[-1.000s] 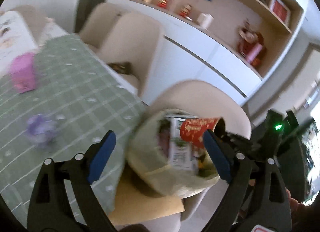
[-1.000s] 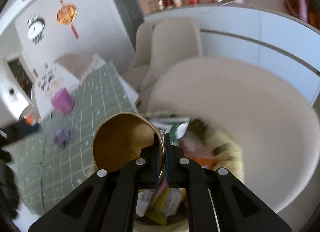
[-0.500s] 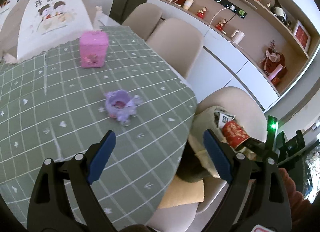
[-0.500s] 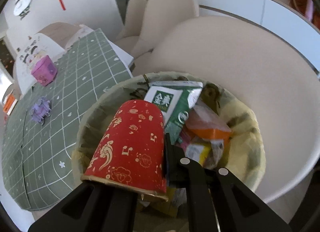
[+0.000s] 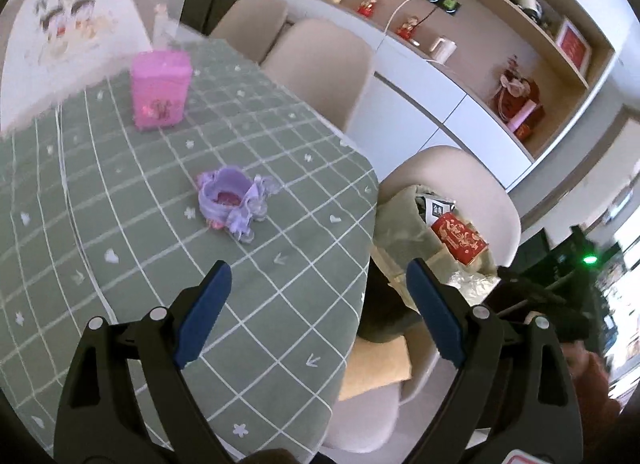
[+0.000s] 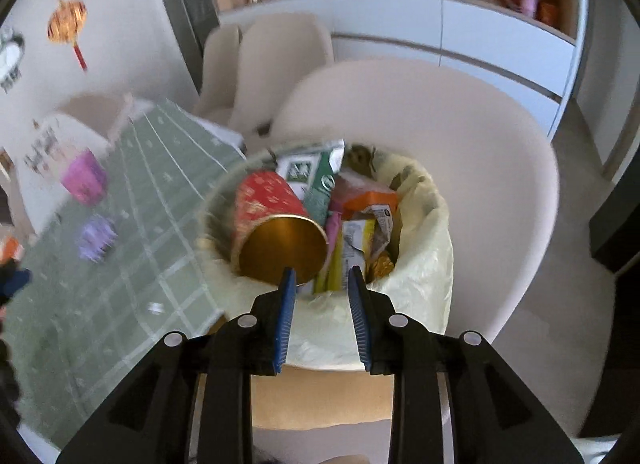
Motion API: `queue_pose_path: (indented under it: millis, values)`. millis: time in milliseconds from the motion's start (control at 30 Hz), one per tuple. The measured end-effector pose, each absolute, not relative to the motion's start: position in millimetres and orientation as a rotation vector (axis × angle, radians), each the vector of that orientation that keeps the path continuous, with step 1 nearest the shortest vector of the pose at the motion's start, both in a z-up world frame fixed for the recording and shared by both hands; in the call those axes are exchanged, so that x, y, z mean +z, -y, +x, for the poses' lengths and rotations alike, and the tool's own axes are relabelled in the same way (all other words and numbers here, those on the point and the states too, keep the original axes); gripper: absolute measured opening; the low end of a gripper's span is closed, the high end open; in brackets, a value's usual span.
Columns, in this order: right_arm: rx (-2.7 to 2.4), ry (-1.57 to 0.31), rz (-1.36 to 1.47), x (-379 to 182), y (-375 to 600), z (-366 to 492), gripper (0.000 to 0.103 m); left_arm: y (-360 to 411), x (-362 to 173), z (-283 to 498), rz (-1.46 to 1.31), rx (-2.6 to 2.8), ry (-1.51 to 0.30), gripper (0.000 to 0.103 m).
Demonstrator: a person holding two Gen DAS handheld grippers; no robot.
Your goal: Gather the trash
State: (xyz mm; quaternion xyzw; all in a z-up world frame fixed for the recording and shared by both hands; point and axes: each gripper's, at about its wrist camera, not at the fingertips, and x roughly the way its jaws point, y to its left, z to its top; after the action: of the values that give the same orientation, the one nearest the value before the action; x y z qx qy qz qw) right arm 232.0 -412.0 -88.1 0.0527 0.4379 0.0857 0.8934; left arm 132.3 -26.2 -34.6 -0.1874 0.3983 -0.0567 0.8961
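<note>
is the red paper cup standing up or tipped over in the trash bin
Tipped: the red paper cup lies on its side atop the lined trash bin, gold mouth facing the camera.

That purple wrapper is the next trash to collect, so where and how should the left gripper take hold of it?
Grip the purple wrapper across its raised ring-shaped body, coming down from above with the open left gripper. It lies alone on the tablecloth, cup-like with its opening up and frilly edges flaring low, so the upright wall probably gives the pads more to bite than the thin frills.
</note>
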Motion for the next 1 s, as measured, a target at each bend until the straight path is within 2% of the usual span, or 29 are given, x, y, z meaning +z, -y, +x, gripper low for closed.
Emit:
queue_pose_path:
  millis: [367, 633, 1000]
  values:
    - [0.43, -0.662, 0.113, -19, 401, 129, 0.031, 100, 8, 41, -0.172, 0.155, -0.641, 0.085]
    - [0.581, -0.567, -0.089, -17, 394, 56, 0.031, 166, 20, -28, -0.097, 0.354, -0.575, 0.085]
    - [0.607, -0.576, -0.057, -35, 431, 34, 0.031, 222, 18, -68, -0.129, 0.389, -0.558, 0.085]
